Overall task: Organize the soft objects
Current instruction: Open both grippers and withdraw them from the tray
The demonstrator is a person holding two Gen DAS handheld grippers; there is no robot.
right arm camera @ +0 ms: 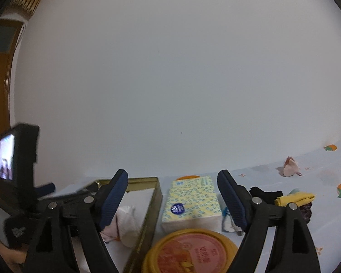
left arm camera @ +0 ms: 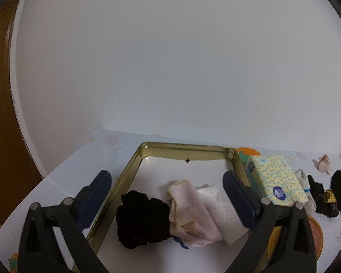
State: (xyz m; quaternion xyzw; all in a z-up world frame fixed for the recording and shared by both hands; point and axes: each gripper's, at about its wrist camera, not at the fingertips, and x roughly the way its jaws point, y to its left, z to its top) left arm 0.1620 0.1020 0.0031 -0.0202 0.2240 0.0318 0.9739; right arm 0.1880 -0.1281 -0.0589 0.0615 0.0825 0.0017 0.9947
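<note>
In the left wrist view, three cloths (left arm camera: 170, 213) lie in the tin tray (left arm camera: 184, 146) at lower centre. The tissue pack (left arm camera: 276, 179) sits immediately right of the tray.

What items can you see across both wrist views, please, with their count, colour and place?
tin tray: one, gold-rimmed, on the table
cloths in tray: three, black, pale pink, white, bunched together
tissue pack: one, yellow patterned, right of the tray
round lid: one, yellow and pink, nearest the camera
cloth pile: black, yellow, dark purple, right of the pack
pink cloth: one, far right
left gripper: open, over the tray
right gripper: open, facing the pack
</note>
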